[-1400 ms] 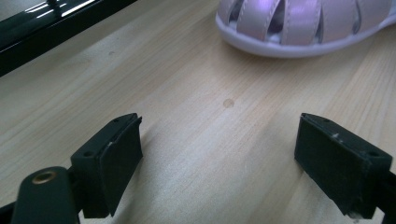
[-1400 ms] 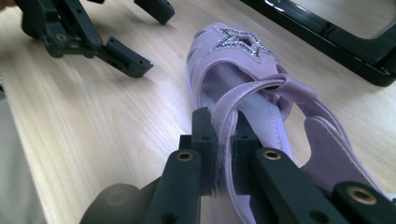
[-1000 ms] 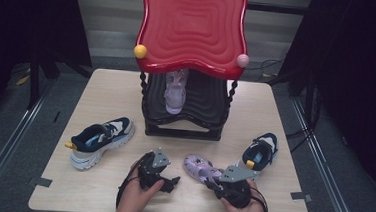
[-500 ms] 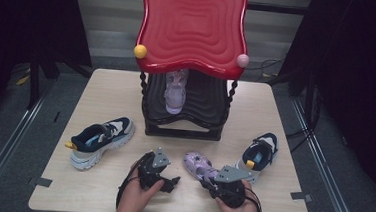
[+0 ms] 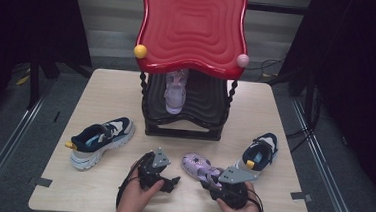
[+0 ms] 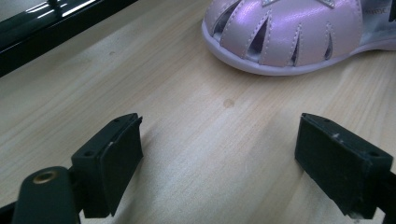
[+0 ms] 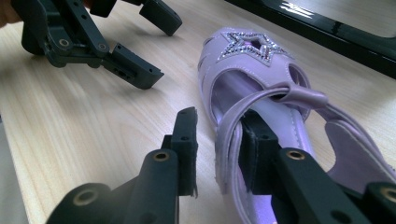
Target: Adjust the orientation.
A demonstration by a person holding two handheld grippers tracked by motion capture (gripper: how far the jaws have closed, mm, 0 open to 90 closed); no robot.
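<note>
High view: the sandal (image 5: 199, 166) lies lower centre on the worktop (image 5: 106, 100), my right gripper (image 5: 223, 181) at its heel.

Left gripper view: my left gripper (image 6: 219, 158) gapes, holding nothing.

Right gripper view: my jaws, just opening, straddle the sandal's side wall loosely.

Shiny lilac star-trimmed sandal (image 5: 198, 166), upright on the table's near edge
</note>
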